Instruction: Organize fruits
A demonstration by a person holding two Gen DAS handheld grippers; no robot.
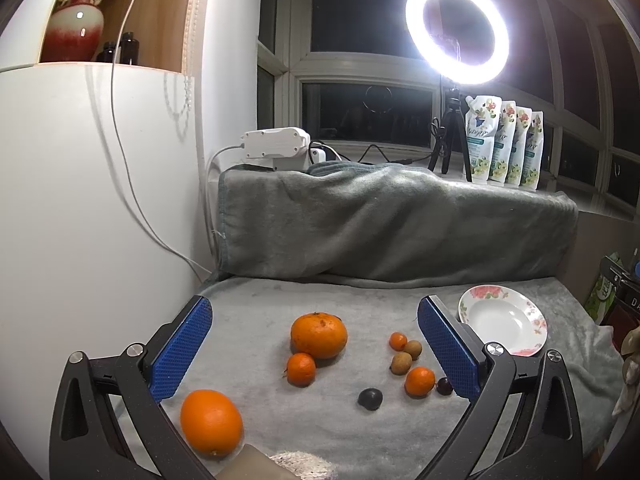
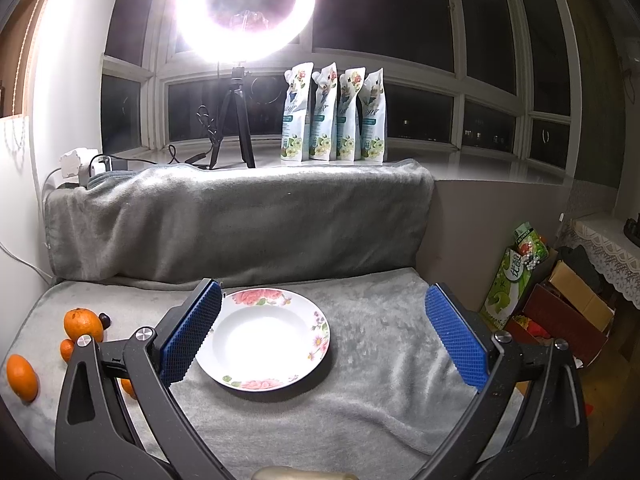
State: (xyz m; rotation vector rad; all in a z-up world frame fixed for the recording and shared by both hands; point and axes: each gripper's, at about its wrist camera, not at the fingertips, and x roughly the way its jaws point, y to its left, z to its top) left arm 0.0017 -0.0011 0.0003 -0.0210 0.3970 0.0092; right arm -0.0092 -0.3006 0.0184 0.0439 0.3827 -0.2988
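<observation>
Nearest the lens at lower left of the left view, an orange [image 1: 211,422] lies on the grey blanket [image 1: 260,400], just inside the spread, empty left claw [image 1: 316,350]. Ahead sit a large tangerine [image 1: 319,335], smaller citrus [image 1: 301,368] and, perhaps, longans [image 1: 401,363], all loose and uncollected. At center of the right view, the flowered plate [image 2: 320,336] waits empty between the pads of the right claw [image 2: 324,338], also spread wide. Nothing blocks either reach; the ring light [image 1: 457,31] glares above.

Oranges [image 1: 319,335], kumquats [image 1: 419,381], longans [image 1: 401,363] and dark plums [image 1: 369,398] lie scattered left of an empty floral plate [image 2: 272,338].
</observation>
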